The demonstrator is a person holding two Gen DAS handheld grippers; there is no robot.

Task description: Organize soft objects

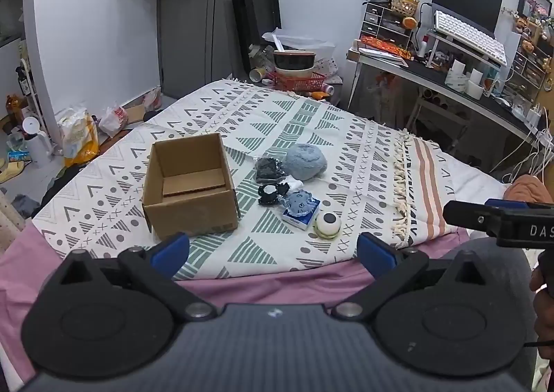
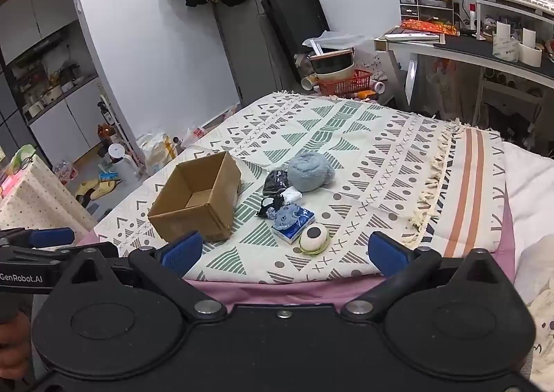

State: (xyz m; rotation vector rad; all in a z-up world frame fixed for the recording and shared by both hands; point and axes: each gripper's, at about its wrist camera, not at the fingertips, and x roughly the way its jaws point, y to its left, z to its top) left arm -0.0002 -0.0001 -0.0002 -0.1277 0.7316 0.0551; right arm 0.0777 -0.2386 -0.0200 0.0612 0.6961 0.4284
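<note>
Left to right on the patterned bedspread (image 1: pixel 311 122): open cardboard box (image 1: pixel 190 184), empty; beside it a cluster of soft objects, including a blue plush ball (image 1: pixel 306 161) and a white eyeball toy (image 1: pixel 328 224). Left claw (image 1: pixel 273 248) and right claw (image 2: pixel 284 251) both spread wide, grasping nothing.

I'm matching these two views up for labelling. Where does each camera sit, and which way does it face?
Left wrist: on the left gripper, angled down at the patterned blanket; the right gripper shows at the right edge.
Right wrist: on the right gripper, same aim; the left gripper shows at the left edge.
Shared: cardboard box, blue plush.
</note>
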